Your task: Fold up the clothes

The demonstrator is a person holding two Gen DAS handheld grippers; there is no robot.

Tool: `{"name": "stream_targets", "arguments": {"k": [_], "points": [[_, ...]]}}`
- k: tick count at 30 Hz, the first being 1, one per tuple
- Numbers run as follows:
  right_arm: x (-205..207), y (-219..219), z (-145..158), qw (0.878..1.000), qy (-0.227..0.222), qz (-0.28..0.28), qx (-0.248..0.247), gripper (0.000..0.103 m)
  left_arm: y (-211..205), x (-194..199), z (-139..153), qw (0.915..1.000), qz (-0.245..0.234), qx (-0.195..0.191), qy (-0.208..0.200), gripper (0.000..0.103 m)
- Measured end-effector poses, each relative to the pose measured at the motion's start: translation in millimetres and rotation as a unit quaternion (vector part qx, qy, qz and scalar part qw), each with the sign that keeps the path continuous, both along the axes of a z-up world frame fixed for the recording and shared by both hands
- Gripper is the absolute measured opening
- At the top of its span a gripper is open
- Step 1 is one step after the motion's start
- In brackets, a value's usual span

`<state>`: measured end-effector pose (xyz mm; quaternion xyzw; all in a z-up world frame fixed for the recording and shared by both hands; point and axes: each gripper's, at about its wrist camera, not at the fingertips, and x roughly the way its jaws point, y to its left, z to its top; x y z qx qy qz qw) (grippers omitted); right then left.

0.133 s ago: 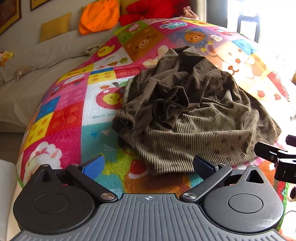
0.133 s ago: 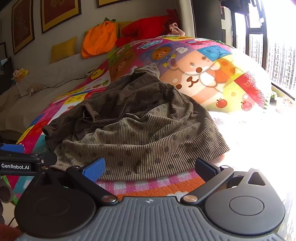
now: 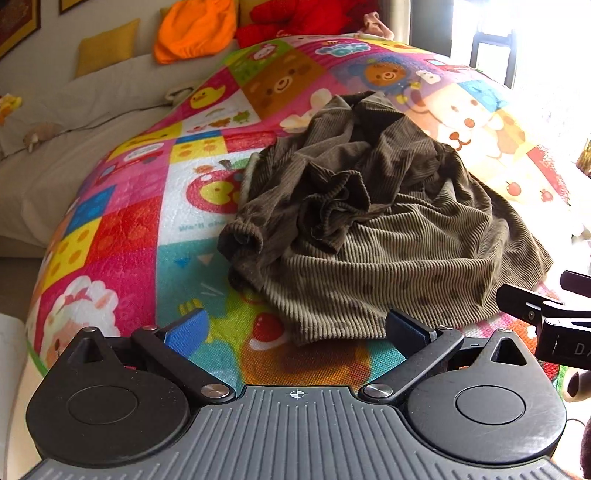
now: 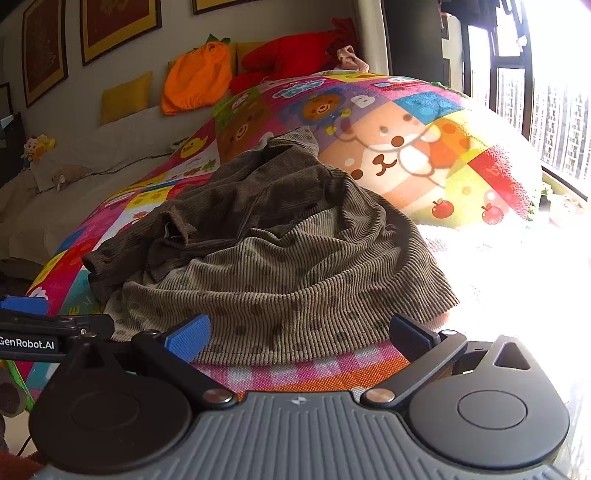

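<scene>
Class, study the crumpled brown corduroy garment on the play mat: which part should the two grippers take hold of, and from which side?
Probably the ribbed hem of the corduroy garment, from the near side. That edge lies flat along the play mat, facing both open grippers: left gripper at its left corner, right gripper further right. The bunched sleeves behind offer no clean edge.

Domestic living room. A children's play mat [image 4: 461, 155] printed with cartoon bears, apples and ducks covers the floor. Against the wall stands a cream sofa [image 4: 110, 147] with a yellow cushion [image 4: 125, 96], an orange pumpkin plush [image 4: 197, 83] and a red plush [image 4: 295, 55]. Framed pictures [image 4: 118, 26] hang above. Large window [image 4: 554, 110] facing apartment blocks.
</scene>
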<state>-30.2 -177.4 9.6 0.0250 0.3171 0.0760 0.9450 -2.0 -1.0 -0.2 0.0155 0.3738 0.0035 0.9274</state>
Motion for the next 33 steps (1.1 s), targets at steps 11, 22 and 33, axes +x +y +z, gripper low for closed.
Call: {"name": "stream_targets", "arguments": {"k": [11,22,33], "points": [[-2.0,4.5,-1.8,1.0,-0.006,0.009,-0.006,0.103,1.9,-0.3,-1.1,0.9996,-0.005,-0.021,0.02,0.103],[-0.8,4.4,-5.4,1.0,0.009,0.009,-0.005,0.103,0.6,1.6,-5.0,0.9991,-0.006,-0.022,0.035,0.103],[0.8,4.1,-9.1,1.0,0.016,0.007,-0.005,0.103,1.2,2.4,-7.1,0.9987,-0.005,-0.027,0.043,0.103]]}}
